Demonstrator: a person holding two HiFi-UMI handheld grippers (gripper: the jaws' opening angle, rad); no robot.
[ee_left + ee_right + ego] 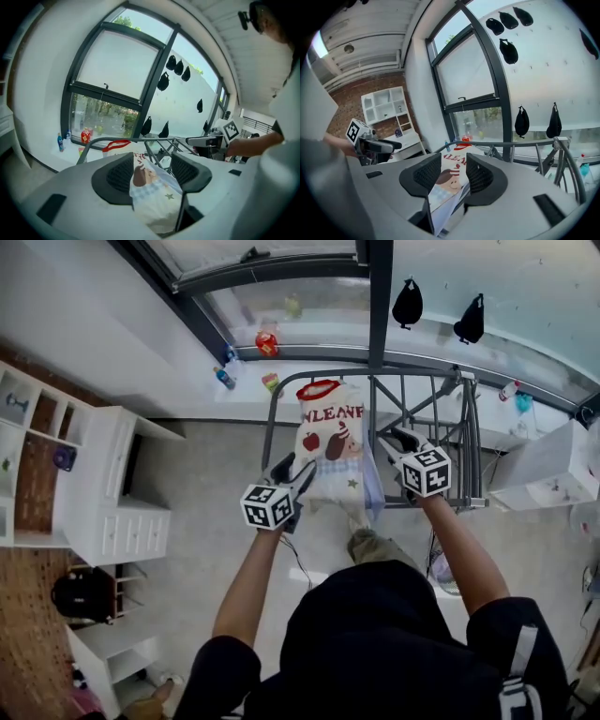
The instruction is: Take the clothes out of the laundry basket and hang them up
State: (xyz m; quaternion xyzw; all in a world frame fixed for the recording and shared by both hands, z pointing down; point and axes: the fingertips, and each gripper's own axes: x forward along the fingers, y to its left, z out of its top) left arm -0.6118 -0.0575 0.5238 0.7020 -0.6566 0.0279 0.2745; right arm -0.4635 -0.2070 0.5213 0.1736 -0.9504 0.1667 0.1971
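Observation:
A small white child's garment point(330, 451) with a red collar and a cartoon print stretches forward from both grippers over the grey metal drying rack point(272, 413) by the window. My right gripper point(398, 442) is shut on its near edge, and the cloth point(446, 180) fills the gap between the pads. My left gripper point(302, 470) stands wide. A fold of the garment point(151, 187) lies between its jaws against the left pad, with a gap to the right pad. In the left gripper view the red collar point(116, 145) sits near the rack's far bar point(101, 139).
A white shelf and drawer unit point(112, 488) stands at the left and a white cabinet point(553, 470) at the right. Bottles and a red pack point(267, 343) line the window sill. Black clips point(407, 304) hang on the window. A dark bag point(80, 594) lies on the floor at the lower left.

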